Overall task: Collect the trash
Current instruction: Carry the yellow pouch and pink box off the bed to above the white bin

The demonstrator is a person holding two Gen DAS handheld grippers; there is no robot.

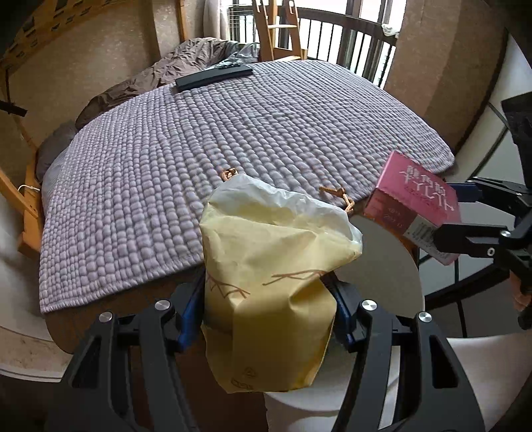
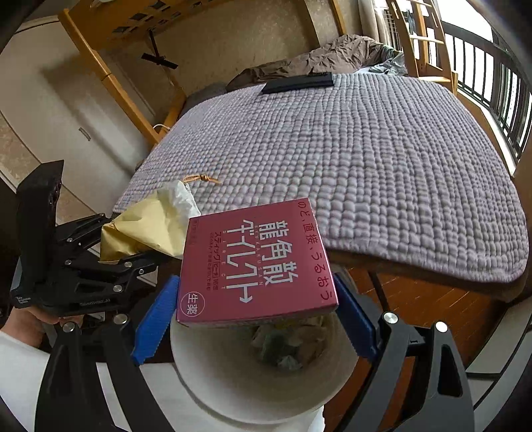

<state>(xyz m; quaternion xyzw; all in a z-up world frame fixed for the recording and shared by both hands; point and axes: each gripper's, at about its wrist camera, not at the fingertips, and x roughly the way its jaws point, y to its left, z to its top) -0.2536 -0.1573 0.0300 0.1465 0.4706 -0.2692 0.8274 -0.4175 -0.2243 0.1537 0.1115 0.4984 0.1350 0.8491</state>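
My left gripper is shut on a crumpled yellow paper bag with brown cord handles, held over the rim of a white round bin. My right gripper is shut on a pink medicine box with Japanese print, held just above the bin's opening. The bin holds crumpled trash. The box also shows in the left wrist view, with the right gripper at its right. The bag also shows in the right wrist view, held by the left gripper.
A bed with a lilac quilted cover fills the space behind the bin. A black flat case and a brown duvet lie at its far end. A wooden ladder and balcony railing stand beyond. Wooden floor lies under the bed.
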